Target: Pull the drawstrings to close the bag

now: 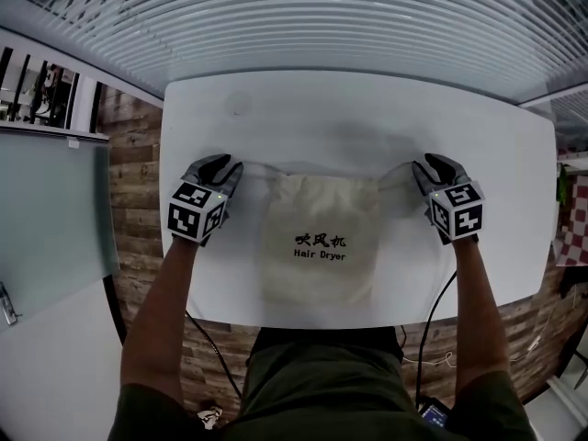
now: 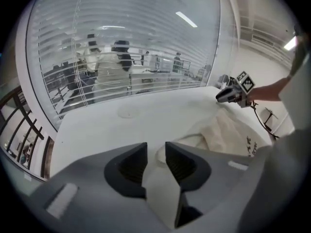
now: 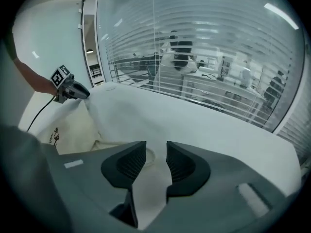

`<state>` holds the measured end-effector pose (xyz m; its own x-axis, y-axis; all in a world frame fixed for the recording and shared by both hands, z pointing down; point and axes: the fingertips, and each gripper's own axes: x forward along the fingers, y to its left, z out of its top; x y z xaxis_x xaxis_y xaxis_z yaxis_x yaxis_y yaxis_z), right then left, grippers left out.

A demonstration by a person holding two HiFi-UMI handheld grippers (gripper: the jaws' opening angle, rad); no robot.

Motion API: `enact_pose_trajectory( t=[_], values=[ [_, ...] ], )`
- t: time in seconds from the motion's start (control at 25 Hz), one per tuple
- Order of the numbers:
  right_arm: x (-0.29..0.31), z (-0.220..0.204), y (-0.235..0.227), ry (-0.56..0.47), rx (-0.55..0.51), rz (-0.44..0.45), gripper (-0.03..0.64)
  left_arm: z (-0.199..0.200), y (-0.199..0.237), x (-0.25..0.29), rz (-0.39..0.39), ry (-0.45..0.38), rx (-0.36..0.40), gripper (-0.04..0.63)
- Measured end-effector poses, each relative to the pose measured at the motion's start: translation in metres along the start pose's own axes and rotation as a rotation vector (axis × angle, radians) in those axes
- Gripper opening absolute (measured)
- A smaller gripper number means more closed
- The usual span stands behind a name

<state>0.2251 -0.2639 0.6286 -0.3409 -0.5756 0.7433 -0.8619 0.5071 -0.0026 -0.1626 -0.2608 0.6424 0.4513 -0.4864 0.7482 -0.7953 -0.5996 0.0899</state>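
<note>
A cream drawstring bag (image 1: 322,237) printed "Hair Dryer" lies flat in the middle of the white table (image 1: 367,108), its gathered mouth toward the far side. Thin drawstrings run out from the mouth to the left (image 1: 259,166) and the right (image 1: 401,167). My left gripper (image 1: 230,168) rests at the left cord's end. In the left gripper view its jaws (image 2: 155,147) stand apart, with a cord loop (image 2: 158,155) on the table just past them. My right gripper (image 1: 424,168) mirrors it. Its jaws (image 3: 156,147) are also apart over a loop (image 3: 149,159).
A glass wall with horizontal blinds (image 1: 349,16) runs behind the table's far edge, and people stand beyond it. There is a faint round mark (image 1: 237,104) on the far left of the tabletop. Cables (image 1: 432,329) hang below the near edge over a wooden floor.
</note>
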Motion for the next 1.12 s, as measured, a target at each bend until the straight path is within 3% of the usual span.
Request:
enact_pose_trajectory(
  t=[0.4,0.52,0.88,1.0,1.12],
  values=[
    [0.005,-0.012,0.007,0.036,-0.027,0.013,0.114,-0.008,0.003,0.002,0.021,-0.001,-0.017,0.091],
    [0.006,-0.014,0.007,0.038,-0.008,0.025,0.108,-0.008,0.003,0.003,0.031,0.000,0.010,0.089],
    [0.007,-0.014,0.015,0.063,0.001,0.042,0.020,-0.009,0.003,0.004,0.042,0.032,0.071,0.086],
    [0.007,-0.015,0.015,0.068,0.017,0.039,0.018,-0.010,0.003,0.004,0.063,0.040,0.087,0.029],
    [0.007,-0.014,0.015,0.070,0.018,0.031,0.017,-0.009,0.004,0.004,0.074,0.042,0.089,0.018]
  ],
)
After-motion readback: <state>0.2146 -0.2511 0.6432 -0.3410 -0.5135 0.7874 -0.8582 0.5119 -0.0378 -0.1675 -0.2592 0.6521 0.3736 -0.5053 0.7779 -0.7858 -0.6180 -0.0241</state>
